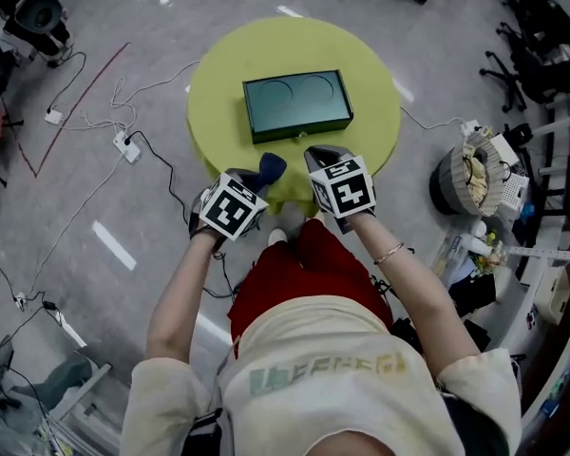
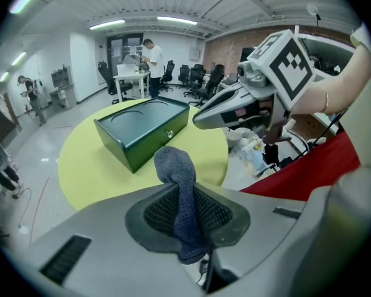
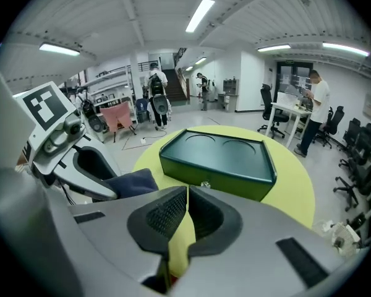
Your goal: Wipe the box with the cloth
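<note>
Floor, far left: we see white cables (image 1: 123, 141) trailing over the grey floor, well apart from the table.

Left gripper: the left gripper (image 1: 262, 175) sits at the near edge of the round yellow table (image 1: 218, 93), held by the person's left hand. Its marker cube faces up at us.

Left jaws: in the left gripper view (image 2: 187, 193) we see them pinching a cloth, with the fabric squeezed between the ribbed pads.

Cloth: the dark blue cloth (image 2: 175, 166) stands up out of the jaws in a rounded fold, and a short end hangs below the pads. From the head view the cloth (image 1: 271, 167) is just short of the box's near long side. We read a thin strip of yellow between them, so they are not touching.

Box: the dark green box (image 1: 296, 105) lies shut near the middle of the table, beyond both grippers. Its lid shows two round recesses and there is a small clasp on the near side (image 3: 205, 184).

Right gripper: the right gripper (image 1: 319, 154) is just beside the left one, pointing at the box's near side and close to it.

Right jaws: in the right gripper view (image 3: 187, 194) we see the tips pressed together with nothing between them.

Far right: a round basket (image 1: 448, 186) of rubbish stands on the floor, apart from the table.
</note>
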The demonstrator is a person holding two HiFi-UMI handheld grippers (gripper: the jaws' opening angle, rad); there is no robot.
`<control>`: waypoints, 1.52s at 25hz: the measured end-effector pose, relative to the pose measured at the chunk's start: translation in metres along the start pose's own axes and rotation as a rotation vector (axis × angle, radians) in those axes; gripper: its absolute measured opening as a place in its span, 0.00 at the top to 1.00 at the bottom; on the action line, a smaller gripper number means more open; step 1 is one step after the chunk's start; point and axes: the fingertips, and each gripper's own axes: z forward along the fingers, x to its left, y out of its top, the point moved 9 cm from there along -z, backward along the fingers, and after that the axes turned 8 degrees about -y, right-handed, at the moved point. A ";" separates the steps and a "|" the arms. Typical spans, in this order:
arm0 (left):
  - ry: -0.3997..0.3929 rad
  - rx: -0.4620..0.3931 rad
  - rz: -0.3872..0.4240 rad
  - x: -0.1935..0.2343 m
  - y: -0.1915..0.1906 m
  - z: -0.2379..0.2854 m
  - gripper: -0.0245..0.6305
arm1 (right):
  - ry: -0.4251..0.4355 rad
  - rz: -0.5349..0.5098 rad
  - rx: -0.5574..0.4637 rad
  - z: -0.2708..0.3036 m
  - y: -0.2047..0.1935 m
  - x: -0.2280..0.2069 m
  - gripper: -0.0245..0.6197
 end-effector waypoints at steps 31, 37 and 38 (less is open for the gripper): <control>0.080 -0.163 -0.122 0.088 0.308 0.134 0.85 | -0.060 0.112 0.005 0.063 0.032 -0.251 0.90; 0.128 -0.149 -0.161 0.109 0.288 0.126 0.85 | -0.030 0.075 0.011 0.075 0.042 -0.242 0.90; 0.140 -0.143 -0.160 0.112 0.284 0.125 0.85 | -0.028 0.070 0.012 0.077 0.043 -0.240 0.90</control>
